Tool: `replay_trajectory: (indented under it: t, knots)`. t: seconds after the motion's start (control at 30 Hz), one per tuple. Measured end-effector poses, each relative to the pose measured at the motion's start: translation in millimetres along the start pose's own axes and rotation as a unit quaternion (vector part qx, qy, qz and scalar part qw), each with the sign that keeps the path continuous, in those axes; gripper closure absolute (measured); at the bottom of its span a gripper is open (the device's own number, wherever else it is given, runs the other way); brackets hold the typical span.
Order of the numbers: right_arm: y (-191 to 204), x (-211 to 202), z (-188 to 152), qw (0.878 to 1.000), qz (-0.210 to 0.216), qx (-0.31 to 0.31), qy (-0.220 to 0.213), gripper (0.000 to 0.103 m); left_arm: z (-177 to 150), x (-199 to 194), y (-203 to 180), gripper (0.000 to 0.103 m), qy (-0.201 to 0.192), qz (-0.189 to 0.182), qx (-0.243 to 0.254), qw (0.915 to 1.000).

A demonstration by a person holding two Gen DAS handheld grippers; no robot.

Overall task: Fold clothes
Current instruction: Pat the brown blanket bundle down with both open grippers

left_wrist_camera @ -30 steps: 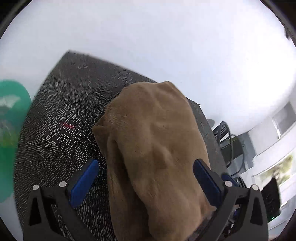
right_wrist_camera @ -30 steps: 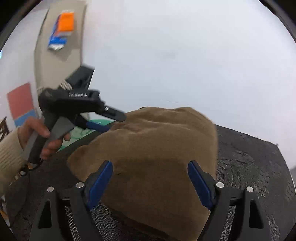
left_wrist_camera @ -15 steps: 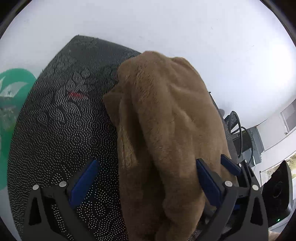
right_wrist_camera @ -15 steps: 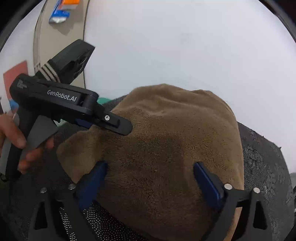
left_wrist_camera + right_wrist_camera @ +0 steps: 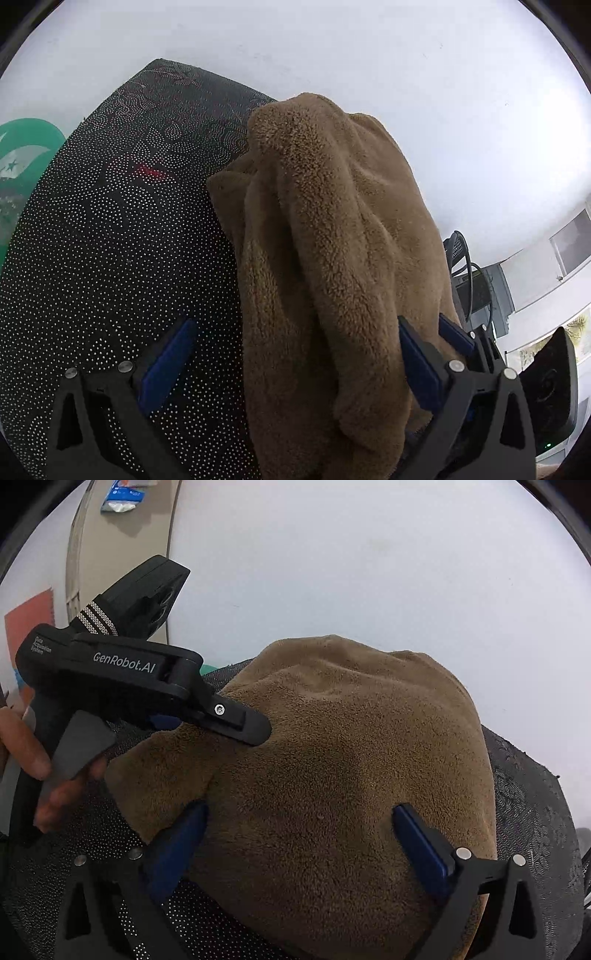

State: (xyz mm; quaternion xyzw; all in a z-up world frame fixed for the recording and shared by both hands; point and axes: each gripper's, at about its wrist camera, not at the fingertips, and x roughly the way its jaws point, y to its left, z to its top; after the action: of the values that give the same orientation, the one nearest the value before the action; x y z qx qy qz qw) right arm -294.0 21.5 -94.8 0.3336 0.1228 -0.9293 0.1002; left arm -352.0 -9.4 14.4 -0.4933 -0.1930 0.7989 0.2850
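A brown fleece garment (image 5: 332,240) lies bunched in thick folds on a black dotted cloth (image 5: 110,240). My left gripper (image 5: 291,365) is open and straddles the garment's near end, its right finger pressed against the fleece. My right gripper (image 5: 299,845) is open too, its blue fingers spread over the brown garment (image 5: 351,757). In the right wrist view the left gripper (image 5: 236,723) reaches in from the left, one fingertip resting on the fleece, with a hand (image 5: 37,760) on its handle. The right gripper's blue finger (image 5: 456,334) shows just behind my left one.
A green item (image 5: 22,155) sits off the cloth's left edge. A small red mark (image 5: 151,171) shows on the cloth. A chair and cables (image 5: 469,273) stand beyond the right edge. A white wall fills the background, with a beige panel (image 5: 122,554) on the left.
Both grippers have closed in on the garment, which now fills more of each view. The left gripper has come nearer to the right one. Both stay open.
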Motion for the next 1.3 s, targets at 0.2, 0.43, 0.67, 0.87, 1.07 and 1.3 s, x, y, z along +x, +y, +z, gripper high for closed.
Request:
replay_trajectory:
  t: [0.2,0.43,0.67,0.87,1.07,1.3]
  knots:
    - [-4,1,-1,1.0,0.01,-0.002,-0.004,0.001,-4,-3,3,0.0,-0.013,-0.003,0.002,0.9999]
    - [-30,-17,5,0.992,0.085,0.075,-0.047,0.001,-10,-7,8,0.001,-0.038,-0.012,0.005,0.9992]
    - [-29,-10,5,0.996,0.036,0.062,-0.043,0.001,-11,-15,8,0.001,-0.046,0.003,-0.016,0.9988]
    - [-21,10,3,0.999,0.035,0.031,-0.011,0.001,-28,-66,-26,0.0,-0.11,0.023,0.02,0.9934]
    - [-25,12,1,0.995,0.095,0.001,-0.015,0.001,-47,-85,-55,0.0,-0.128,-0.03,0.119,0.9841]
    - [-46,9,4,0.973,0.218,-0.069,-0.007,0.001,-62,-56,-25,0.001,-0.069,-0.002,0.073,0.9949]
